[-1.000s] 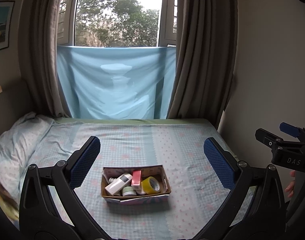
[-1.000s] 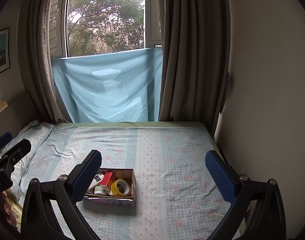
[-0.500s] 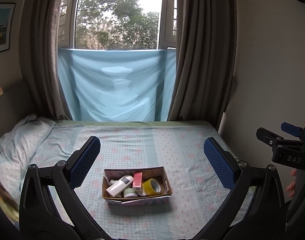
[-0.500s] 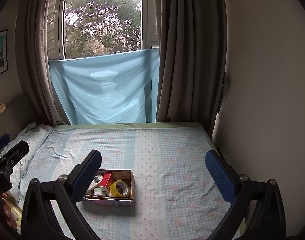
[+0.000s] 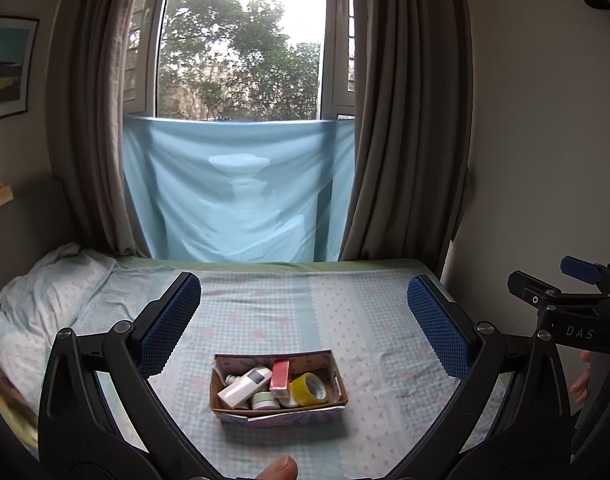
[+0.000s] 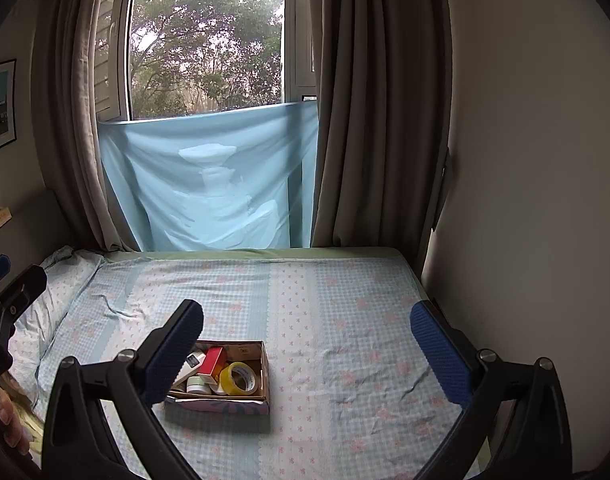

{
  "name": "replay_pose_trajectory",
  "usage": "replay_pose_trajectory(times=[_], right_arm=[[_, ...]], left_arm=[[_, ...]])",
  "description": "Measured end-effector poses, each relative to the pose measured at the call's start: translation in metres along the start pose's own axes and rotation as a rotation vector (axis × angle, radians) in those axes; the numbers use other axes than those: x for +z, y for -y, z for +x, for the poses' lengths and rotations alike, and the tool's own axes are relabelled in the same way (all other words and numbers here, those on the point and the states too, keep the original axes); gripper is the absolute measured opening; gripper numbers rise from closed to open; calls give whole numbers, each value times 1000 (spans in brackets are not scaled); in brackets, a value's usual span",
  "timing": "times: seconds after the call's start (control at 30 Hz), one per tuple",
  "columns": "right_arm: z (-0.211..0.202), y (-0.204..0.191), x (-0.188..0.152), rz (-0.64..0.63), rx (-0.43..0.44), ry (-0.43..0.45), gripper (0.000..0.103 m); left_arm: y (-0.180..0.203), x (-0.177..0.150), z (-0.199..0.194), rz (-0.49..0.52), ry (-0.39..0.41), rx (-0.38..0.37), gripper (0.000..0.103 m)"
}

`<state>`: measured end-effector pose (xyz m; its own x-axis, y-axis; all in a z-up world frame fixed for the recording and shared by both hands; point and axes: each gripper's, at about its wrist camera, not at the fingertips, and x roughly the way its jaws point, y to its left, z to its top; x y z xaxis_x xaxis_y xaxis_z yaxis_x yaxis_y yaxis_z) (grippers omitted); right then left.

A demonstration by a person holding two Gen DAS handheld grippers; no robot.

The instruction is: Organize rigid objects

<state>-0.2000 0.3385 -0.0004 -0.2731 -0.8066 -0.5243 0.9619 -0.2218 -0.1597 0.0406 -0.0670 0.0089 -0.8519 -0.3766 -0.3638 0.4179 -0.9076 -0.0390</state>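
Note:
A small cardboard box (image 5: 221,390) (image 6: 265,364) sits on the bed. It holds a white bottle (image 5: 243,386), a red carton (image 5: 280,375) (image 6: 212,361), a yellow tape roll (image 5: 309,389) (image 6: 240,379) and a pale green jar (image 5: 264,401) (image 6: 196,385). My left gripper (image 5: 304,312) hangs open above and before the box, nothing between its fingers. My right gripper (image 6: 307,336) is open too, with the box low beside its left finger. Each gripper also shows at the edge of the other's view.
The bed sheet (image 6: 345,300) is checked blue with pink flowers. A pillow (image 5: 45,292) lies at the left. Brown curtains (image 5: 405,120) and a blue cloth (image 5: 237,192) cover the window at the back. A wall (image 6: 525,160) bounds the right side. A fingertip (image 5: 279,470) shows at the bottom edge.
Both grippers have drifted back and slightly up, so the box sits a little lower in both views. Both remain open.

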Motion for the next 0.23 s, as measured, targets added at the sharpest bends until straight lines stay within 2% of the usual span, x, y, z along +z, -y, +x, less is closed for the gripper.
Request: replay_pose_trajectory(times=[0.23], right_arm=[[-3, 0, 0, 4, -1, 1, 103]], left_arm=[[-2, -3, -3, -4, 9, -3, 103]])
